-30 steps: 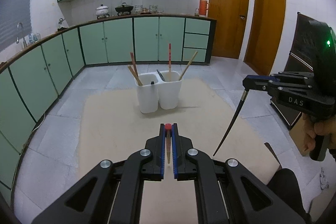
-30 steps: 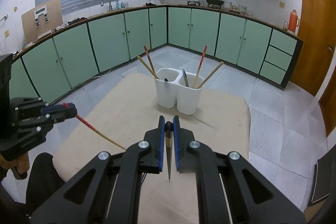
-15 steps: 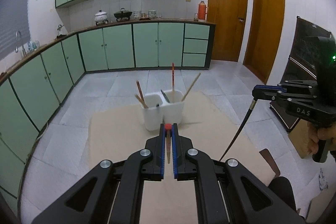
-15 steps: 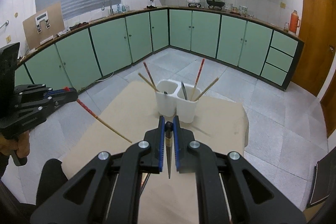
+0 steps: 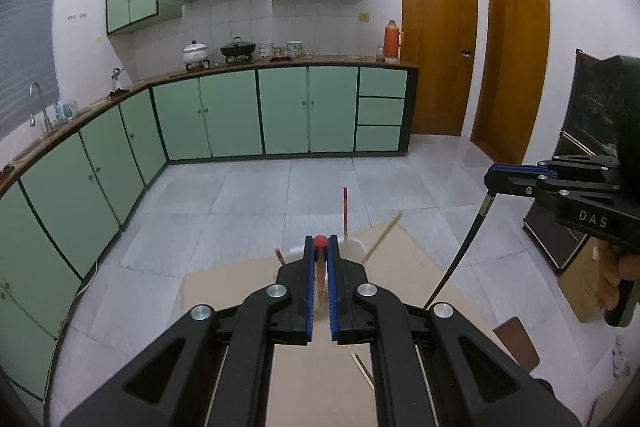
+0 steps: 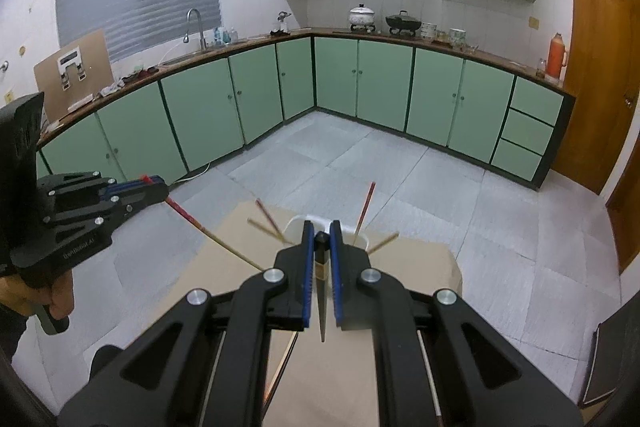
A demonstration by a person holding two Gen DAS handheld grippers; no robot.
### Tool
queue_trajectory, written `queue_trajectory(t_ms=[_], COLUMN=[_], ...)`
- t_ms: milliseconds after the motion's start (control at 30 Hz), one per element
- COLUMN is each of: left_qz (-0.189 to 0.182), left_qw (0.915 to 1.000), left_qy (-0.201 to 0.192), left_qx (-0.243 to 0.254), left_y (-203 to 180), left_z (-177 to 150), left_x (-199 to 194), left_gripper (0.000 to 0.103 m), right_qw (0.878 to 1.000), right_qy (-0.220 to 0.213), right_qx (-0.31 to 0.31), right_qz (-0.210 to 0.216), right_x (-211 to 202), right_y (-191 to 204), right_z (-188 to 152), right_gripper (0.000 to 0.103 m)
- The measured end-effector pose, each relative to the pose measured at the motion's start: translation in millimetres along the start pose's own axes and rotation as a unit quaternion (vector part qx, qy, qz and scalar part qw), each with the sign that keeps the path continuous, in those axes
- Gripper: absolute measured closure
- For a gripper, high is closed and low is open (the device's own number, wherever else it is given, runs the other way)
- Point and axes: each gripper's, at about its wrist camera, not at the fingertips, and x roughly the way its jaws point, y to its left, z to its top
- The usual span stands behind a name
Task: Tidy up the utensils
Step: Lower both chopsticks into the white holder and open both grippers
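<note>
Both grippers up, chopsticks still clamped

Since a second ago both grippers have lifted, so the white utensil holder sits lower, half hidden behind the fingers. Left of the holder, the left gripper pinches a red-tipped chopstick. Right of it, the right gripper clamps a black chopstick above the table.

Left gripper: jaws clamped, pitched downward, held by hand. Right gripper: jaws clamped, pitched downward; hand on grip, apparently partly out of frame.
</note>
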Motion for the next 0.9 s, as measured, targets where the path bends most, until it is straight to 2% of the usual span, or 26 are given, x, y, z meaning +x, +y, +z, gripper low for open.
queue_trajectory(t_ms=[300, 500, 700, 900], left_qz=[0.010, 0.016, 0.019, 0.017], left_qw=[0.9998, 0.9998, 0.9984, 0.9969], left_qy=[-0.015, 0.004, 0.038, 0.058], left_qx=[-0.010, -0.015, -0.038, -0.050], left_y=[12, 20, 38, 54], left_z=[34, 37, 20, 5], left_x=[43, 89, 142, 170], left_gripper=[0.097, 0.097, 0.097, 0.097], right_qw=[1.000, 0.999, 0.998, 0.997], right_qy=[-0.025, -0.032, -0.027, -0.005], right_qx=[0.003, 0.020, 0.051, 0.067], right_qz=[-0.016, -0.029, -0.038, -0.044], right_x=[30, 74, 123, 167], right_y=[-7, -23, -46, -60], right_z=[41, 57, 53, 33], right_gripper=[0.096, 0.096, 0.096, 0.096])
